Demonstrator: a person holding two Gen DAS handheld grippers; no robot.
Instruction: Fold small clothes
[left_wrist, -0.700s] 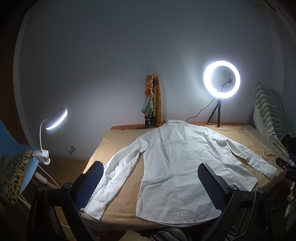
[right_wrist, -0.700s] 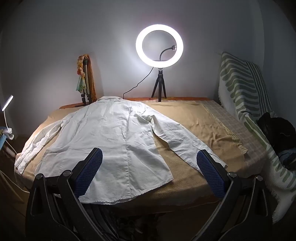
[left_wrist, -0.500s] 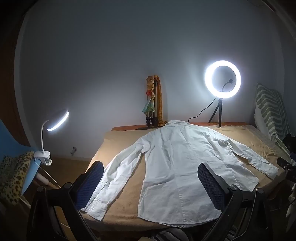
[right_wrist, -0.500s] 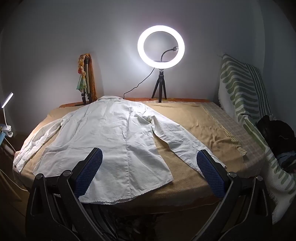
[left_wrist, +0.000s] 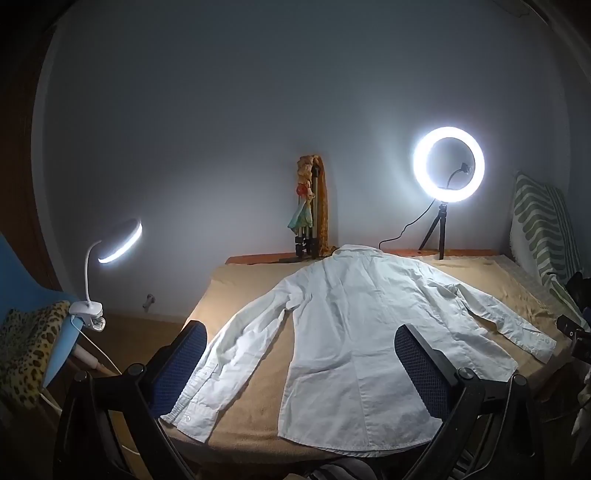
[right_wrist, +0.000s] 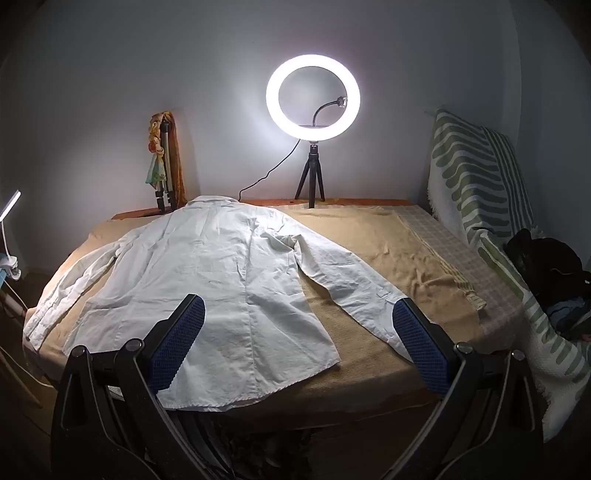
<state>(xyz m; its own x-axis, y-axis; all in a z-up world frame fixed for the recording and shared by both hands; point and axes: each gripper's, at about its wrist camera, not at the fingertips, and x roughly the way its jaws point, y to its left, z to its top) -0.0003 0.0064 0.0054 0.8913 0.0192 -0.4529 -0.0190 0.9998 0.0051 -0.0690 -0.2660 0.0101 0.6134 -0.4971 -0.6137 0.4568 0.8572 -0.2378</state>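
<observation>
The left gripper (left_wrist: 299, 363) and the right gripper (right_wrist: 297, 332) hang just in front of the bed (right_wrist: 388, 243) — both have their fingers spread wide apart and hold nothing. A white shirt (right_wrist: 221, 266) lies flat on the bed, sleeves out, collar at the far end. Behind it glows a ring light (right_wrist: 313, 98) — a small lamp (left_wrist: 120, 242) shines at the left.

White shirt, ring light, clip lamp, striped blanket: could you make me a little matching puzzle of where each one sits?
Things:
1. white shirt
2. ring light
3. clip lamp
4. striped blanket

Places:
A. clamped on the blue chair, at the left
B. draped along the bed's right side
C. spread flat on the tan cover
D. on a small tripod at the far edge

Pairs: 1-C, 2-D, 3-A, 4-B
</observation>
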